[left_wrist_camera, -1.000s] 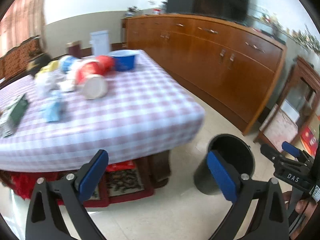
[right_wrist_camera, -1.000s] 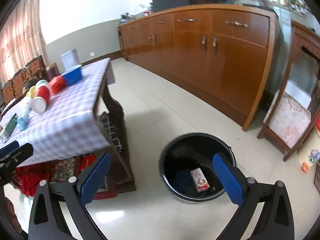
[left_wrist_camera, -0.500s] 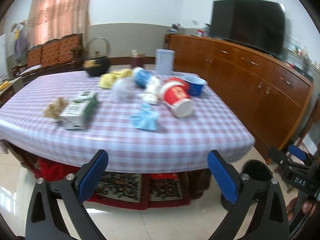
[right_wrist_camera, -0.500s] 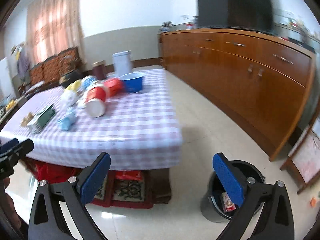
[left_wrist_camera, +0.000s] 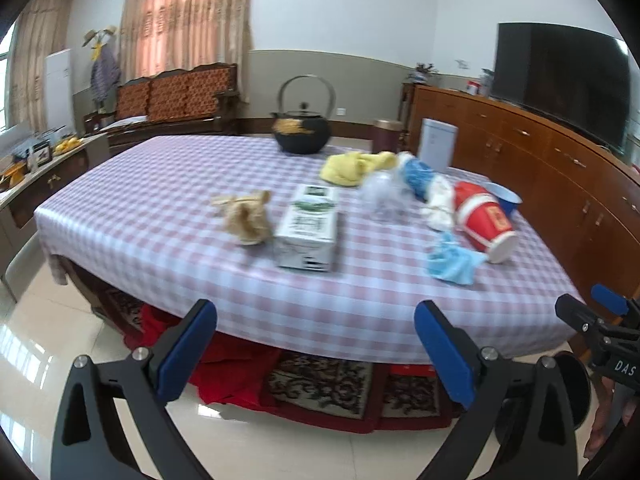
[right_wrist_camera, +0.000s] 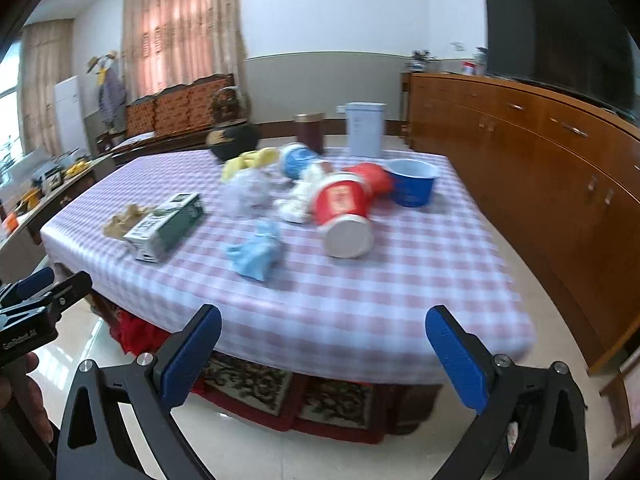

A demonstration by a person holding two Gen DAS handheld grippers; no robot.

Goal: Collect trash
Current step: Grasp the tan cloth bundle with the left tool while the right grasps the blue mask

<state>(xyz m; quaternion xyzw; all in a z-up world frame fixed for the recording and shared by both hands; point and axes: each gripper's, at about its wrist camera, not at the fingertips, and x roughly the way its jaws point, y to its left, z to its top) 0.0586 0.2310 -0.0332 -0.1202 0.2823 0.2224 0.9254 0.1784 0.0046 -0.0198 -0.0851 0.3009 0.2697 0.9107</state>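
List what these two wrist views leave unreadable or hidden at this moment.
- Trash bin: left view, mostly hidden behind the right gripper; contents unseen.
- Green carton print: blurred in both views.
- Red cup label: right view, motion blur.
- Under the table: hidden by the cloth.

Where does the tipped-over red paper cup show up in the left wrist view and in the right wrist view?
Left wrist: the red paper cup lies at the right of the table, white end toward the camera.
Right wrist: the red paper cup lies near the picture's centre, white end toward the camera.
Shared landmark: the crumpled blue tissue lies just left of the cup's white end in both.
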